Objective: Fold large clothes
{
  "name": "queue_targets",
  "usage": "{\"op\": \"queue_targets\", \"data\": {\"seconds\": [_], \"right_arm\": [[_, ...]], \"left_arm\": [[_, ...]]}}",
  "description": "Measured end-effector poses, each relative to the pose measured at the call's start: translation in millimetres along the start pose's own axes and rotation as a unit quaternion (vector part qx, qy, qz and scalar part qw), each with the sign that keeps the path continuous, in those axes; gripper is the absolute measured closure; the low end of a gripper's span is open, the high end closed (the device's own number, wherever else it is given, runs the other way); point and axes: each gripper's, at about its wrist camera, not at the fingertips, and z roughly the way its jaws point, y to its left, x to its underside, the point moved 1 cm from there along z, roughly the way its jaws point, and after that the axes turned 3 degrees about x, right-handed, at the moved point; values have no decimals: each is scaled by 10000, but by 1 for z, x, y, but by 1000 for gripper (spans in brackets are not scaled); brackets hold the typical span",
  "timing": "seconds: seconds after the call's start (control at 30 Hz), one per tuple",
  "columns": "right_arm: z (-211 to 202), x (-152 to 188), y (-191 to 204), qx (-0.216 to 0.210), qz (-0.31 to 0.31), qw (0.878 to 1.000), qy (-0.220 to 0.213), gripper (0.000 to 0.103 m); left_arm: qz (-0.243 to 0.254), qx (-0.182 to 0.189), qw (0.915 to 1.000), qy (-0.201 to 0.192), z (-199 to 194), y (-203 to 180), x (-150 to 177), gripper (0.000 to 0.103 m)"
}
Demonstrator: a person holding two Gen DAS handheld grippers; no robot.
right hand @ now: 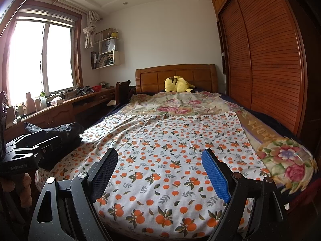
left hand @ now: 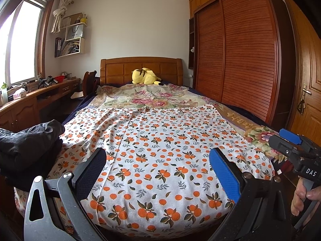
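A large white cloth with an orange-fruit print (left hand: 156, 152) lies spread flat over the foot half of the bed; it also shows in the right wrist view (right hand: 170, 156). My left gripper (left hand: 158, 158) is open and empty, held above the cloth's near part. My right gripper (right hand: 160, 158) is open and empty, also above the near part of the cloth. The right gripper's body (left hand: 297, 152) shows at the right edge of the left wrist view, and the left gripper's body (right hand: 26, 148) at the left edge of the right wrist view.
A pile of dark clothes (left hand: 30, 146) lies at the bed's left corner. A floral blanket (left hand: 150, 96) covers the far half, with a yellow plush toy (left hand: 145, 77) at the headboard. A wooden desk (left hand: 30, 100) runs left, a wardrobe (left hand: 240, 50) right.
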Motion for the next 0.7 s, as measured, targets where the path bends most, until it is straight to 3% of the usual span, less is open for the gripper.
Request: {"op": "queue_targets", "data": {"seconds": [0.7], "right_arm": [[0, 1, 2, 18, -24, 10000, 12, 16]], "left_arm": [[6, -30, 10000, 26, 2, 1, 2, 1]]}}
